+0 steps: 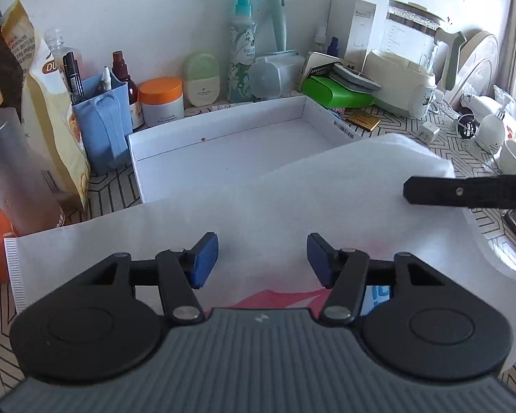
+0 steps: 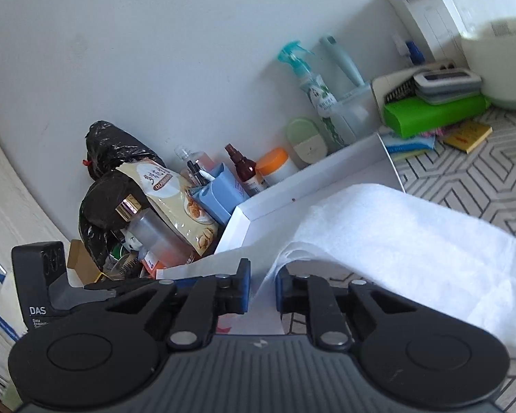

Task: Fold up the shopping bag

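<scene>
Nearest to us is the left hand-held gripper (image 1: 263,258), jaws spread wide and holding nothing, poised over the near part of the shopping bag (image 1: 258,206). That white bag is the largest thing in play, so we place everything else from it. It lies spread flat on the patterned tabletop (image 1: 461,144), its far edge touching or overlapping the near wall of the shallow white box (image 1: 223,144), and a red and blue print shows at its near edge. In the right wrist view, the bag's right portion is lifted off the tabletop and curls over in a soft roll.

The right hand-held gripper (image 2: 262,290) has its blue pads nearly together with an edge of the bag's fabric running between them; we judge it to be pinching that lifted edge, though the gap is not fully shut. From the left wrist view one of its black fingers reaches in over the bag's right side.

Beyond the bag, behind the box, stand a blue pen holder (image 1: 101,127), a spray bottle (image 1: 242,44) and an orange-lidded jar (image 1: 161,101).

We judge the first fold to be under way: the right side is being carried across toward the left. Next, that edge must travel over and line up with the left side, while the free gripper presses the flat part so it does not slide.
</scene>
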{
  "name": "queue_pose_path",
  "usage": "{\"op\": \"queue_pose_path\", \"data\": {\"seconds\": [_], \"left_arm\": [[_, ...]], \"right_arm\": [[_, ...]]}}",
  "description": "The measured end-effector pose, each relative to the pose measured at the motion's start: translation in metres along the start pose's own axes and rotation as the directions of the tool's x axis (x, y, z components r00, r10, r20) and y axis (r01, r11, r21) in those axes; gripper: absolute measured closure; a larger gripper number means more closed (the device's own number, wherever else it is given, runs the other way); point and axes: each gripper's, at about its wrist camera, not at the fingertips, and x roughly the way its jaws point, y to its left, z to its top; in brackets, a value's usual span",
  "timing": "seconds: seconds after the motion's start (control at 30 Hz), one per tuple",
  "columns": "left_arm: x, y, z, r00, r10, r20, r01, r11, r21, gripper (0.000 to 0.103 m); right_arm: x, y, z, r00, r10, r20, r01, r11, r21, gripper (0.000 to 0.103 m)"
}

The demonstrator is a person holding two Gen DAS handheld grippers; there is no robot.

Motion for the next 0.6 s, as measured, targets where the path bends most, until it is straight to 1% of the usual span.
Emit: {"op": "queue_pose_path", "data": {"seconds": [0.07, 0.13, 0.23, 0.3, 0.37, 0.43, 0.5, 0.6], "left_arm": [[0.004, -0.004, -0.002, 1.0, 0.029, 0.005, -0.029, 0.999, 0.018, 0.046], [0.007, -0.009, -0.004, 0.998, 0.055, 0.019, -0.056, 0.998, 0.039, 0.046], [0.009, -0.009, -0.006, 0.996, 0.066, 0.057, -0.067, 0.998, 0.019, 0.046], [0.003, -0.003, -0.006, 0.995, 0.052, 0.08, -0.05, 0.999, -0.02, 0.046], [-0.008, 0.005, -0.006, 0.994, 0.018, 0.111, -0.012, 0.998, -0.056, 0.046], [-0.02, 0.008, -0.007, 0.99, -0.013, 0.138, 0.022, 0.998, -0.062, 0.046], [-0.034, 0.005, -0.008, 0.984, -0.032, 0.177, 0.039, 0.999, -0.037, 0.046], [-0.042, -0.01, -0.01, 0.98, -0.068, 0.184, 0.062, 0.997, 0.042, 0.046]], "right_arm": [[-0.005, 0.015, 0.002, 1.0, 0.013, 0.022, -0.012, 0.998, -0.058, 0.088], [-0.007, 0.025, 0.004, 0.999, 0.018, 0.039, -0.015, 0.996, -0.088, 0.089], [-0.004, 0.038, 0.01, 0.999, 0.013, 0.045, -0.007, 0.992, -0.128, 0.095], [-0.001, 0.041, 0.013, 0.999, -0.011, 0.042, 0.016, 0.991, -0.131, 0.096], [-0.001, 0.039, 0.014, 0.998, -0.028, 0.052, 0.034, 0.991, -0.129, 0.096], [-0.003, 0.036, 0.013, 0.997, -0.05, 0.067, 0.058, 0.99, -0.131, 0.096], [-0.007, 0.033, 0.012, 0.995, -0.062, 0.081, 0.073, 0.988, -0.133, 0.096], [-0.011, 0.032, 0.01, 0.994, -0.06, 0.088, 0.072, 0.988, -0.138, 0.096]]}}
